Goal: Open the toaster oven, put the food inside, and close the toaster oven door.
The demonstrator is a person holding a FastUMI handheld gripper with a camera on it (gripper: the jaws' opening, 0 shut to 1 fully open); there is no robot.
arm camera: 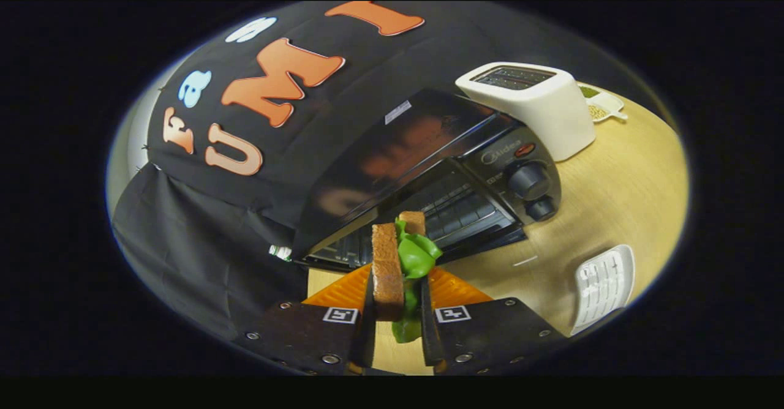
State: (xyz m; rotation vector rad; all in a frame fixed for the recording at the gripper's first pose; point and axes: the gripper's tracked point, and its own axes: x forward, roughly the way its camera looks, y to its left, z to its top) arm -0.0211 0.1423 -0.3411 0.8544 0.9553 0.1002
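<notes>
My gripper is shut on a toy sandwich, two brown bread slices with green lettuce between them, held on edge and lifted off the table. Just beyond the fingers stands the black toaster oven. Its door is folded down open, and the wire rack shows inside. Two round knobs sit on the oven's right panel. The view is tilted, so the oven leans in it.
A white pop-up toaster stands beyond the oven's knob side, with a small white dish of grains behind it. A white ridged tray lies on the wooden table to the right of the fingers.
</notes>
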